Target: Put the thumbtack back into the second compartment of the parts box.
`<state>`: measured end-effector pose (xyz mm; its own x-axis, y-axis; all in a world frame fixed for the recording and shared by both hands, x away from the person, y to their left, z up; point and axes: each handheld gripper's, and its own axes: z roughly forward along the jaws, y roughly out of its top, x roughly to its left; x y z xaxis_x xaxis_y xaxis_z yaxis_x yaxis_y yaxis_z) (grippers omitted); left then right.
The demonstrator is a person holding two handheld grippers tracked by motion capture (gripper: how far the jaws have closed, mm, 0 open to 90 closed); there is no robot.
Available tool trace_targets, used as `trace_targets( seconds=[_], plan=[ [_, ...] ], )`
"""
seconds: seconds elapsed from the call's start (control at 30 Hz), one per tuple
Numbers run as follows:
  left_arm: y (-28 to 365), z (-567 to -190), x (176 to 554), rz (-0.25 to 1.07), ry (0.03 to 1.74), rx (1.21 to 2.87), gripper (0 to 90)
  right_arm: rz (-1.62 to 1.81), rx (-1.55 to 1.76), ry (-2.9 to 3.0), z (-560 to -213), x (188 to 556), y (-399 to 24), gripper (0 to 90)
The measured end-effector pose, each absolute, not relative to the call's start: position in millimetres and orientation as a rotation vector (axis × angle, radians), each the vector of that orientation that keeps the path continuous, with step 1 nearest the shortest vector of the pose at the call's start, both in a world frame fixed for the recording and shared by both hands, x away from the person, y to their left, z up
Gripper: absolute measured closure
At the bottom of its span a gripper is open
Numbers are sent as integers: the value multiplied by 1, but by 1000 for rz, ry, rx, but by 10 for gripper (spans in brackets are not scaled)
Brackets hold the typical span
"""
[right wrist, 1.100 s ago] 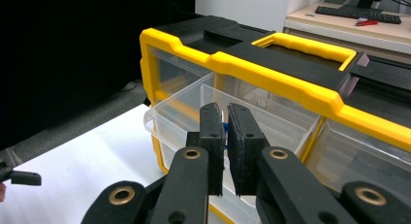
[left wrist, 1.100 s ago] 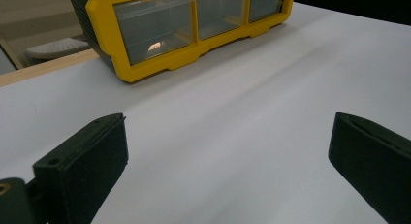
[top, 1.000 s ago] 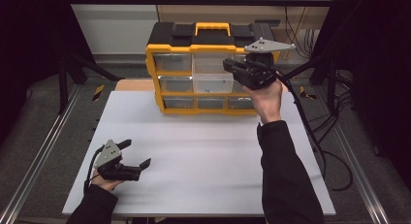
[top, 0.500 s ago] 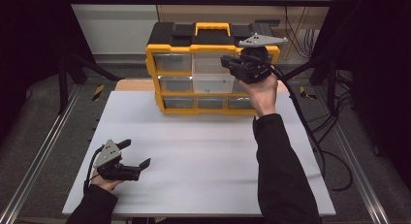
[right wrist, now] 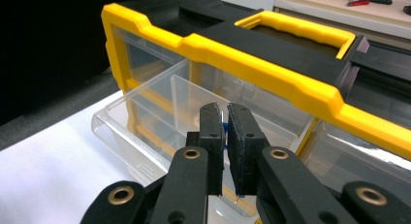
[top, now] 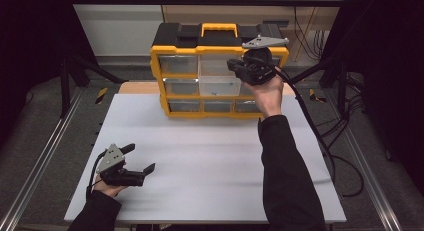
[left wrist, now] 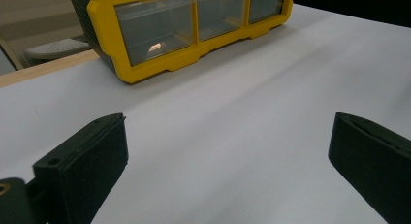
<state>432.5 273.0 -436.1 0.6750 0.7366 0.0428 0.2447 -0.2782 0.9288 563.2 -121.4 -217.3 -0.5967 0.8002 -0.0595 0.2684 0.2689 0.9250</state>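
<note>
A yellow and black drawer organiser (top: 182, 51) (left wrist: 109, 35) (right wrist: 271, 64) stands at the far middle of the white table (top: 210, 156). Its clear middle drawer (top: 220, 86) (right wrist: 145, 122) is pulled out. My right gripper (top: 235, 67) (right wrist: 225, 110) hovers over that drawer with its jaws shut on a small blue item (right wrist: 224, 129), of which just a sliver shows. At the near left my left gripper (top: 141, 157) (left wrist: 228, 151) rests low on the table, jaws wide open with nothing between them.
Metal rails (top: 45, 156) run along both sides of the table. Cables (top: 325, 146) trail off to the right. A wooden board (top: 135, 87) lies behind the table's far left edge. Bare table lies between the organiser and the left gripper.
The right hand has carried its shut gripper slightly left and farther in, over the open drawer. The left gripper has stayed where it was.
</note>
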Motion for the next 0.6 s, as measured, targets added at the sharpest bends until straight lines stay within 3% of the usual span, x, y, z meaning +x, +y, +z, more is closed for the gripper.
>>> trace_targets(
  seconds=[0.6],
  plan=[
    [274, -436, 433, 586, 777, 1836, 3, 1252, 1008, 2051, -234, 575, -116, 851]
  ],
)
